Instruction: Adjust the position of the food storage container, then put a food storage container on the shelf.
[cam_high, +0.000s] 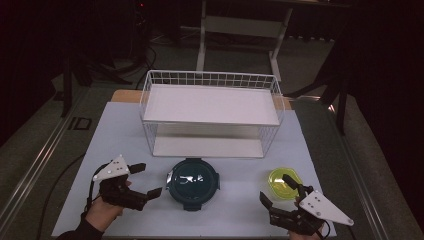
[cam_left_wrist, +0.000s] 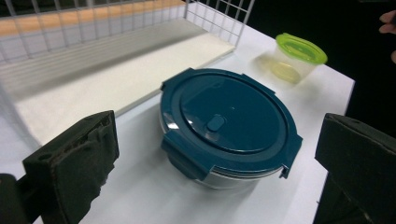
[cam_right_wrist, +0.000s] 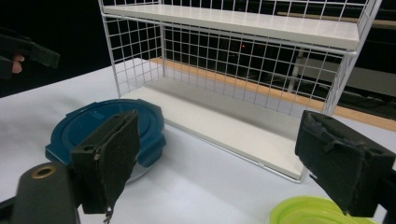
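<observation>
The round blue-lidded container (cam_high: 193, 182) sits upright on the desk (cam_high: 125, 130) just in front of the wire rack (cam_high: 210, 112), lid up, with no long axis. The left gripper (cam_high: 148, 179) beside it is wide open and empty. The right gripper (cam_high: 278, 189) is also open, at the green-lidded tub (cam_high: 283, 183), which its jaw partly hides.

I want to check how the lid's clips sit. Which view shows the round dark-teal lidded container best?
The left gripper view: the round dark-teal lidded container sits close and whole, with its clips and centre valve plain. The high view shows it small, from above, with glare. In the right gripper view a jaw hides part of it.
</observation>
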